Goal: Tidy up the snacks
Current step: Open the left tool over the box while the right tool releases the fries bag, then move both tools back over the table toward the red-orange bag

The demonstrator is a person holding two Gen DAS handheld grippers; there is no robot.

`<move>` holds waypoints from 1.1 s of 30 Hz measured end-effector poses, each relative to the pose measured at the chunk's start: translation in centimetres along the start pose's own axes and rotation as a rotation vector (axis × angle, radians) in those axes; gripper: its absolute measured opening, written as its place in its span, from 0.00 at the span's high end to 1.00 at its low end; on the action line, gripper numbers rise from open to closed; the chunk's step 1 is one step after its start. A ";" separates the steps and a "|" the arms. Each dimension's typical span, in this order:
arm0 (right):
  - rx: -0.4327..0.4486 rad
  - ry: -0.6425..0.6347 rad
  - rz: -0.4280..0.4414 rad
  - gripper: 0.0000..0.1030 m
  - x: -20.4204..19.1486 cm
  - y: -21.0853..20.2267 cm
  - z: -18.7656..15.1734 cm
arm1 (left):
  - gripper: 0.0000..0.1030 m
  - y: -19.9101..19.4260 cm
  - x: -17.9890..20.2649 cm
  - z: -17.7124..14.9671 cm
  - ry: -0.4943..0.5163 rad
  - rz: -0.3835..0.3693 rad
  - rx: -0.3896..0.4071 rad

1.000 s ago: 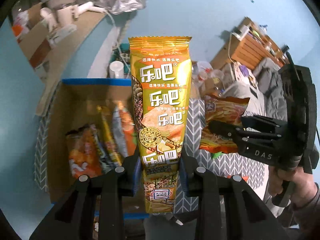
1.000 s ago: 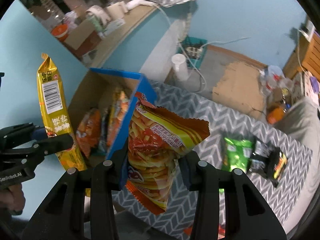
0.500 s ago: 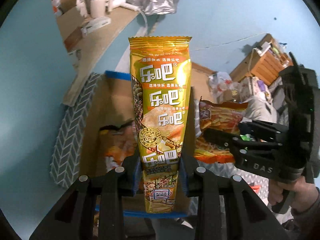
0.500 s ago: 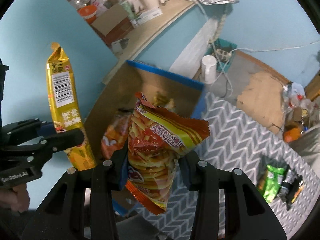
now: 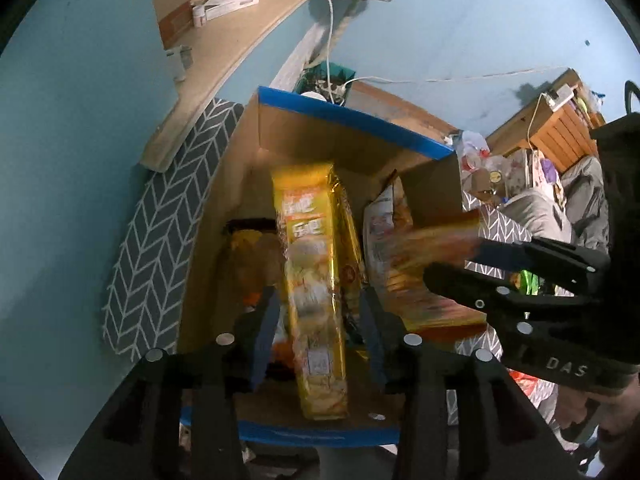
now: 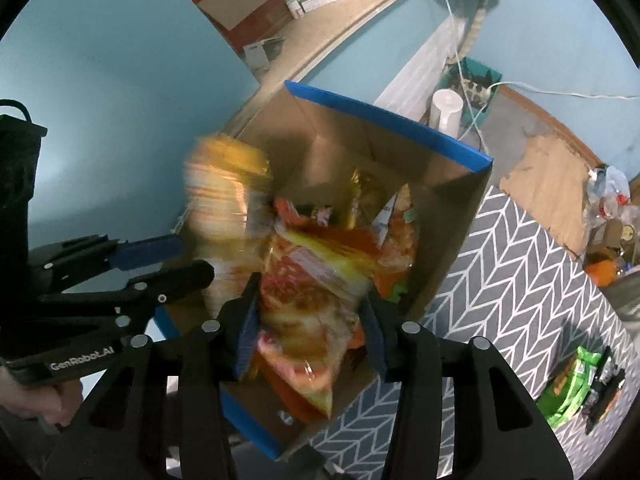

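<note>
The long yellow snack packet (image 5: 316,292) hangs over the open cardboard box (image 5: 348,118), between the pads of the left hand-held gripper (image 5: 316,332), whose jaws are opening and no longer press it. The blurred red chips bag (image 6: 308,304) sits between the opening jaws of the right hand-held gripper (image 6: 308,332), over the same box, above other snacks inside.

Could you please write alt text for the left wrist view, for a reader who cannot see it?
The left gripper points down into a blue-rimmed cardboard box, its jaws opening around a long gold snack packet that hangs blurred between them, clear of both pads. At right, the right gripper brings in a blurred orange chip bag; other snack bags already lie inside.
</note>
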State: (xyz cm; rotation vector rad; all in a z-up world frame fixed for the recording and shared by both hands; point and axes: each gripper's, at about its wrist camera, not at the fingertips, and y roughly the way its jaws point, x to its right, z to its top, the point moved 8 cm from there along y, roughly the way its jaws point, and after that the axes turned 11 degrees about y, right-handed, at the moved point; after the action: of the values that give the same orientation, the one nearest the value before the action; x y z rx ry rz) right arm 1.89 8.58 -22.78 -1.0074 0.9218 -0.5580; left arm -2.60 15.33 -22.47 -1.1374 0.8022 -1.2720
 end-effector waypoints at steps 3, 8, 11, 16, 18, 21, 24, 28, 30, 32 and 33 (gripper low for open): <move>0.017 0.002 -0.016 0.44 0.2 -0.5 0.0 | 0.53 -0.5 0.0 0.3 0.011 0.012 0.005; 0.041 -0.020 -0.053 0.38 0.7 -1.4 0.1 | 0.43 -1.5 0.0 0.5 0.022 0.052 0.029; 0.051 -0.040 -0.068 0.36 1.2 -2.2 -0.2 | 0.42 -2.2 0.8 0.7 0.046 0.053 0.048; 0.057 -0.041 -0.086 0.36 2.5 -3.5 -0.7 | 0.38 -2.9 2.3 1.2 0.061 0.034 0.060; 0.063 -0.034 -0.088 0.36 3.1 -4.2 -0.9 | 0.38 -3.0 3.0 1.4 0.072 0.027 0.063; 0.074 -0.022 -0.091 0.33 4.0 -5.1 -1.4 | 0.38 -3.1 4.4 1.5 0.089 0.005 0.063; 0.086 -0.014 -0.097 0.31 5.2 -6.2 -2.1 | 0.38 -2.7 6.3 1.7 0.124 -0.011 0.056; 0.093 -0.001 -0.109 0.31 7.2 -7.1 -3.3 | 0.38 -2.1 8.5 1.7 0.159 -0.036 0.042; 0.093 0.020 -0.120 0.31 8.7 -7.6 -4.2 | 0.38 -1.7 10.0 1.7 0.185 -0.052 0.031; 0.092 0.045 -0.125 0.31 10.1 -8.0 -5.1 | 0.38 -1.3 11.3 1.6 0.209 -0.061 0.022; 0.092 0.056 -0.127 0.31 10.6 -8.2 -5.5 | 0.38 -1.1 12.0 1.5 0.222 -0.067 0.017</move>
State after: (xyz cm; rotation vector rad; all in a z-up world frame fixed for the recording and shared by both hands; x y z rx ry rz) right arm 2.77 -5.77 -20.82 -0.9759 0.8774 -0.7317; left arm 0.51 3.94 -19.41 -1.0279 0.9214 -1.4767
